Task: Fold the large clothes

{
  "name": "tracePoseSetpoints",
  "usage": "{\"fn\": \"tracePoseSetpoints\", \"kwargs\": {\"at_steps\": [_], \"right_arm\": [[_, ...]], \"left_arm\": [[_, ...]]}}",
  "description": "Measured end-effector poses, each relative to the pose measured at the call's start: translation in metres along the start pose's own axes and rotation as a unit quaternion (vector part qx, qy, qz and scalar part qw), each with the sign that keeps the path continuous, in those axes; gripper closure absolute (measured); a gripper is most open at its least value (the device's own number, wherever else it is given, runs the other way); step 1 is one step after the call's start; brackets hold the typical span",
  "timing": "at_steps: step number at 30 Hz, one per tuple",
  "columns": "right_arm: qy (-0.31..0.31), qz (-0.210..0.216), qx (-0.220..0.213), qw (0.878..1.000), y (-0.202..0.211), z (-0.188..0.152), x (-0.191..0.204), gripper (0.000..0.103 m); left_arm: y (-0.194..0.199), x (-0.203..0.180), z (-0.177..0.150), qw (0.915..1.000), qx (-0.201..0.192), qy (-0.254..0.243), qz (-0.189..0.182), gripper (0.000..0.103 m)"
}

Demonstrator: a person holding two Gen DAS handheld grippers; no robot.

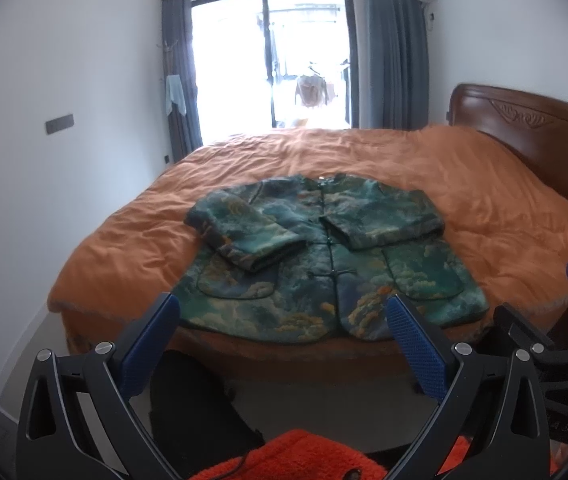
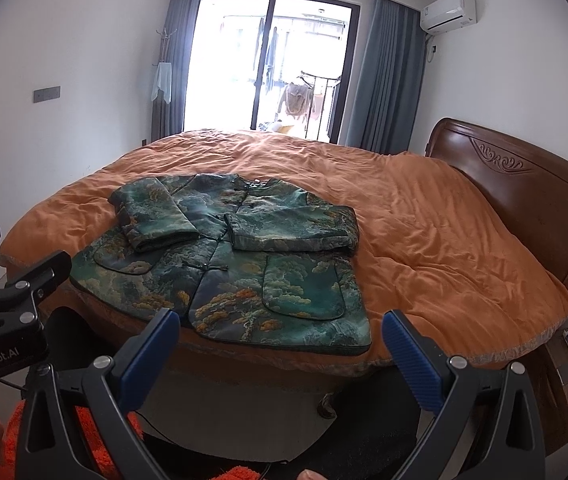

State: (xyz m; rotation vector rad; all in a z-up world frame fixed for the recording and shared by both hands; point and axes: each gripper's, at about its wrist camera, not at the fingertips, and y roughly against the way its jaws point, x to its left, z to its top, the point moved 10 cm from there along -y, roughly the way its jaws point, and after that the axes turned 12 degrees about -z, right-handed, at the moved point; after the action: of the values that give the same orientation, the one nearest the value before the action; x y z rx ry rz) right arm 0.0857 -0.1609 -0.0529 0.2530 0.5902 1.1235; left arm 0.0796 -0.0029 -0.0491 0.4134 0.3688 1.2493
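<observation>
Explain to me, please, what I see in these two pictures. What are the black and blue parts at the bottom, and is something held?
There is no robot here. A person holds a hand tool in each hand: a gripper with two blue-padded fingers and a wide-angle camera that looks along them. One picture comes from the left gripper, the other from the right gripper. Each view also shows part of the other tool at its edge. That lens bends the room's edges.

Ahead is a bed with an orange quilt and a wooden headboard. On the quilt, near the bed's edge, lies a green patterned jacket, front side up, both sleeves already folded across its chest.

Nothing is held: both grippers stand open, short of the bed, touching no cloth.
</observation>
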Motion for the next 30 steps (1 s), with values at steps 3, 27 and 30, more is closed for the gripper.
{"fn": "tracePoseSetpoints", "kwargs": {"at_steps": [3,27,30], "right_arm": [[-0.003,0.004,0.000,1.000,0.001,0.001,-0.001,0.000],[-0.049,0.078,-0.032,0.995,0.006,0.012,-0.006,0.000],[-0.035,0.093,-0.015,0.995,0.003,0.006,0.004,0.000]], "left_arm": [[0.000,0.001,0.000,1.0000,-0.001,-0.002,0.000,0.000],[-0.007,0.007,0.003,1.0000,0.005,-0.006,-0.004,0.000],[-0.011,0.010,0.001,0.9999,0.013,-0.003,-0.004,0.000]]}}
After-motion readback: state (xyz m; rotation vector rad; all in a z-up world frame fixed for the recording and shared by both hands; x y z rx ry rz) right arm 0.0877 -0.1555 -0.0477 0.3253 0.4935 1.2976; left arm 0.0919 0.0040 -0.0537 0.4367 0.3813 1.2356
